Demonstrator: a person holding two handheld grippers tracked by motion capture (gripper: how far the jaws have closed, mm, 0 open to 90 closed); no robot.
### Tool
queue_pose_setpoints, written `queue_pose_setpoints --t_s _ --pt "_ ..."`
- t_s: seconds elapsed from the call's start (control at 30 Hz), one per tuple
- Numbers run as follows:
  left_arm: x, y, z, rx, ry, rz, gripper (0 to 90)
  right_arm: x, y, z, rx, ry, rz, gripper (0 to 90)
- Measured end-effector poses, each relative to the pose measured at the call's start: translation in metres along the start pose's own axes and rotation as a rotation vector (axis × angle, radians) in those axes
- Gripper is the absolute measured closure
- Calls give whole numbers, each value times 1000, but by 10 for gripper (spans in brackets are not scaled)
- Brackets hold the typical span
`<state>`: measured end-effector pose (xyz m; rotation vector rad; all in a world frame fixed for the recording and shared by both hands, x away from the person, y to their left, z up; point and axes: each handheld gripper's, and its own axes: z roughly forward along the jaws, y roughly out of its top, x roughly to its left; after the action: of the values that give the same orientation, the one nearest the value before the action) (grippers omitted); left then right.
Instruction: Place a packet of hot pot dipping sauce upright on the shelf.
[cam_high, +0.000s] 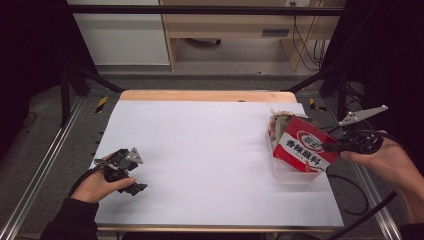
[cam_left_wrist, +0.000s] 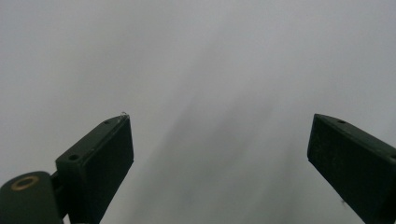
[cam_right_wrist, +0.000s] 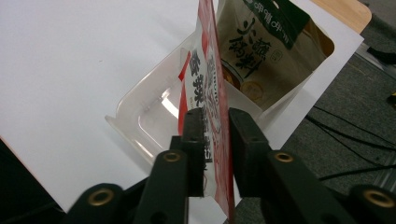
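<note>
- 2 hand-held grippers work over a white table (cam_high: 200, 150); the right gripper (cam_high: 334, 147) holds the red sauce packet (cam_high: 306, 146) at the table's right side, and the left gripper (cam_high: 131, 186) rests near the front-left corner, well apart from everything else.
- Right gripper, right gripper view: the right gripper (cam_right_wrist: 216, 140) has its 2 black jaws closed flat against the 2 faces of the red sauce packet (cam_right_wrist: 210, 88), pinching it near 1 edge so that it stands on edge.
- Position of the packet: it hangs over a clear plastic tray (cam_right_wrist: 140, 116), partly within the tray's rim; whether its lower edge touches the tray floor cannot be told.
- Second packet: a tan seasoning pouch (cam_right_wrist: 261, 51) leans in the far end of the same tray, just beside the red one.
- Left gripper, left gripper view: the left gripper (cam_left_wrist: 219, 158) has its jaws spread wide with nothing between them, facing blurred bare table surface.
- Step in hand, as a judgement: the red packet is either going into or coming out of the tray; the pictures alone do not settle which.
- Next move, as a judgement: it calls for a steady pinch and a path clear of the tan pouch and the thin tray wall, since the light tray could slide or tip; the idle left gripper could brace the tray.
</note>
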<state>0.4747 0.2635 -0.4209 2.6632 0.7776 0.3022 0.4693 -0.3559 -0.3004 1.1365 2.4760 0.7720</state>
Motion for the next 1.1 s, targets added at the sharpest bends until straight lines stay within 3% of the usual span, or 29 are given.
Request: queue_pose_setpoints --t_s 0.13,0.27,0.3,0.53,0.73,1.1 --pt "-1 1 0 -4 -2 4 71 2 4 3 -2 -15 2 586" --pt "-1 1 1 -2 -1 5 71 3 7 5 -2 -27 3 505" --pt "-1 1 1 0 0 3 71 3 10 6 -7 -41 9 434" --pt "-1 0 2 1 -2 -1 71 5 23 7 -36 -67 20 259" --pt "-1 0 2 2 1 -1 71 12 39 5 -57 -95 16 219" --pt "-1 0 4 11 10 -2 68 38 78 -3 -154 -139 12 148"
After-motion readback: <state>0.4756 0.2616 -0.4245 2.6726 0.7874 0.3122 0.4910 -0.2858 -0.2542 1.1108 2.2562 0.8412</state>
